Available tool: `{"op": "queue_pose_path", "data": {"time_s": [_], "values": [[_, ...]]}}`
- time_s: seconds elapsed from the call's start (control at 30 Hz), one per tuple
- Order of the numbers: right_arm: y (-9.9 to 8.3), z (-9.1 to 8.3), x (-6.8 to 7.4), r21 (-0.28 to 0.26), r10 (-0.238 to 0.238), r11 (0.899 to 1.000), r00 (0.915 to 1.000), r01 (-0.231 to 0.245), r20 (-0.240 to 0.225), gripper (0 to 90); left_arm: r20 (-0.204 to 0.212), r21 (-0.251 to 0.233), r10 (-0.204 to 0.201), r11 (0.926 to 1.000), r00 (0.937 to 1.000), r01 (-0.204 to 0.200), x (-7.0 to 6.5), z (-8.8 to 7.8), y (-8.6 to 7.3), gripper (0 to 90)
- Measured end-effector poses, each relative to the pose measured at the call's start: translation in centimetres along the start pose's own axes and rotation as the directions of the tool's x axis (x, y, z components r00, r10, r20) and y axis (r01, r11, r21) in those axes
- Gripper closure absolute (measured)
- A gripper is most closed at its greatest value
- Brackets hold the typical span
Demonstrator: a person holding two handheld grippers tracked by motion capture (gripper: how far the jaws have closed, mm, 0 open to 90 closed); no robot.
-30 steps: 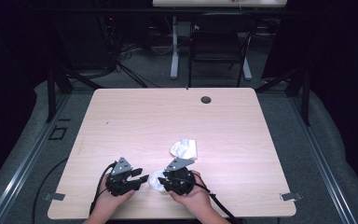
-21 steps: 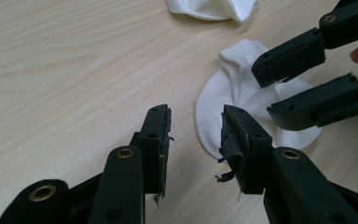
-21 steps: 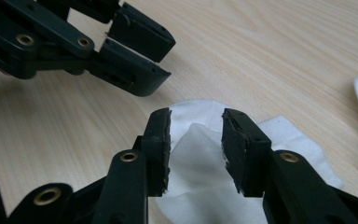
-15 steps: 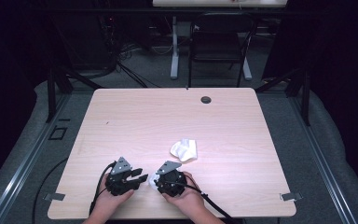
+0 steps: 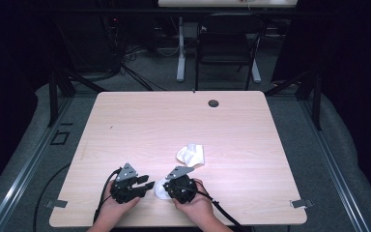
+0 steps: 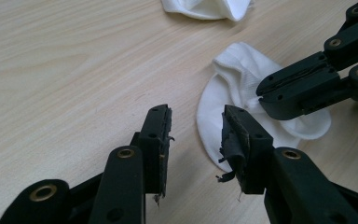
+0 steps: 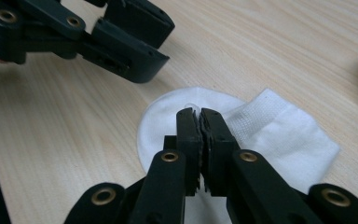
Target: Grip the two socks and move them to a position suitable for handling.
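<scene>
1. Seen from the high view: left gripper [image 5: 147, 184] and right gripper [image 5: 160, 186] low at the table's [image 5: 140, 121] near edge, a flat white sock [image 5: 162, 189] between them, a second crumpled sock [image 5: 191, 154] just beyond on the far side.
2. Shown close in the right gripper view: right gripper [image 7: 200, 113] pressed together, pinching a small fold of the flat white sock [image 7: 279, 135].
3. Shown in the left gripper view: left gripper [image 6: 196, 123] spread, apart from the sock's [image 6: 223, 105] rounded edge, nothing between the jaws.
4. Open room: broad bare tabletop ahead and to both sides; round grommet [image 5: 213, 103] near the far edge.
</scene>
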State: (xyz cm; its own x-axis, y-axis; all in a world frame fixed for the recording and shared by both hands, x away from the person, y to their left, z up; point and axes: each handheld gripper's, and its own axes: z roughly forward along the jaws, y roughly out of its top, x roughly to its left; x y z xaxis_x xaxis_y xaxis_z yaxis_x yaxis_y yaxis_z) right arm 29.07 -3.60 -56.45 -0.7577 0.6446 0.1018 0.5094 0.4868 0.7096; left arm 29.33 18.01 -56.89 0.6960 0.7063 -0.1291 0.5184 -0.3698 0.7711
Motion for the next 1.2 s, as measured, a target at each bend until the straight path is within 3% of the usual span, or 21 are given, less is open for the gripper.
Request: {"op": "queue_pose_path", "data": {"time_s": [0.23,0.47,0.73,0.8,1.2], "values": [[0.1,-0.8,0.1,-0.043,0.046,0.998,0.9986,-0.047,-0.025,87.2,0.01,0.007,0.009,0.9999,0.9999,-0.009,-0.6,0.4,-0.1,61.5],[0.1,-1.6,0.0,-0.054,0.044,0.998,0.9989,-0.045,-0.015,87.2,0.016,0.018,0.02,0.9996,0.9997,-0.02,-1.1,0.9,-0.2,61.9],[0.2,-2.9,-0.3,-0.102,0.08,0.991,0.9964,-0.082,-0.027,87.2,0.037,0.034,0.034,0.9988,0.9987,-0.035,-1.7,1.5,-0.2,64.8],[0.1,-3.5,-0.5,-0.118,0.09,0.989,0.9957,-0.092,-0.023,87.2,0.041,0.036,0.026,0.999,0.9988,-0.028,-1.9,1.8,-0.2,65.8],[-0.3,-5.6,-1.5,-0.149,0.102,0.984,0.9948,-0.101,0.002,87.2,0.031,0.064,0.071,0.9953,0.997,-0.073,-2.5,2.3,-0.3,72.3]]}}
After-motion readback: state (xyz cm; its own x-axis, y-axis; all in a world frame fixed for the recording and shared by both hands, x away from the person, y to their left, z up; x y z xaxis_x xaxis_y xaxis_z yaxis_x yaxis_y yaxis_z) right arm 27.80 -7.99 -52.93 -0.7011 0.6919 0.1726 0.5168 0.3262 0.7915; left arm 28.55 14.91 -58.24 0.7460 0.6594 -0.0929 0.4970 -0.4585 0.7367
